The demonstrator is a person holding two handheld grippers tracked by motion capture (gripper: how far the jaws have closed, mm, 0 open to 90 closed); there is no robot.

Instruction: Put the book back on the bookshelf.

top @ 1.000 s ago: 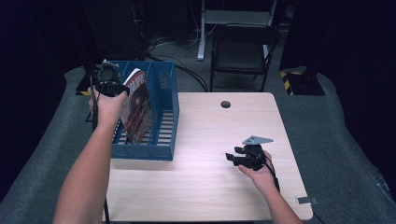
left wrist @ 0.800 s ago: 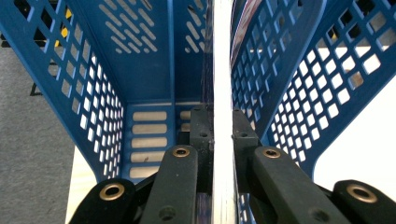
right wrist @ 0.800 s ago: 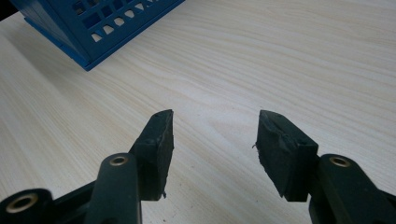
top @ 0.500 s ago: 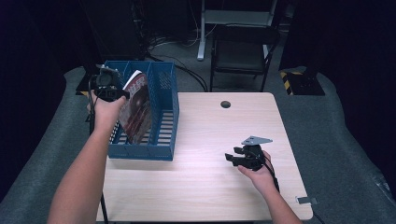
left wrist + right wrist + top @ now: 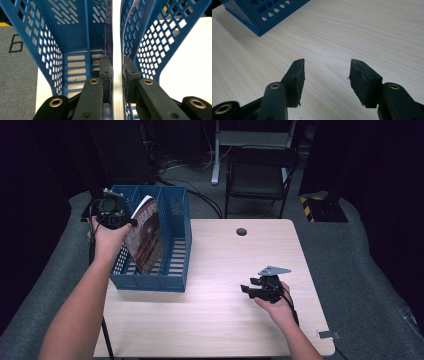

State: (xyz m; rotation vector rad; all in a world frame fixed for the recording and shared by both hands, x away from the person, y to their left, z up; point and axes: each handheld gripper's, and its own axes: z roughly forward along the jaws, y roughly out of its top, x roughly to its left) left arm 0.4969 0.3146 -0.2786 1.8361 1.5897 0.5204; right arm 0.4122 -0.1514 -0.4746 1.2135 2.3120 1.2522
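Observation:
A magazine (image 5: 145, 237) with a dark red cover stands tilted in the middle slot of a blue mesh file rack (image 5: 177, 220) at the table's left. My left gripper (image 5: 129, 222) is shut on its top edge, above the rack. In the left gripper view the white page edges of the magazine (image 5: 117, 37) run between the two pads of that gripper (image 5: 117, 72), with the rack walls (image 5: 75, 37) on both sides. My right gripper (image 5: 248, 290) rests low on the table at the right. Its jaws (image 5: 327, 75) stand open over bare wood.
The light wooden table (image 5: 225, 320) has a round cable hole (image 5: 241, 231) near its far edge. A corner of the blue rack (image 5: 262, 15) shows in the right gripper view. A dark chair (image 5: 260, 170) stands behind the table on grey carpet.
My left hand has come slightly down and toward me with the magazine still in its grip. The right hand has not moved.

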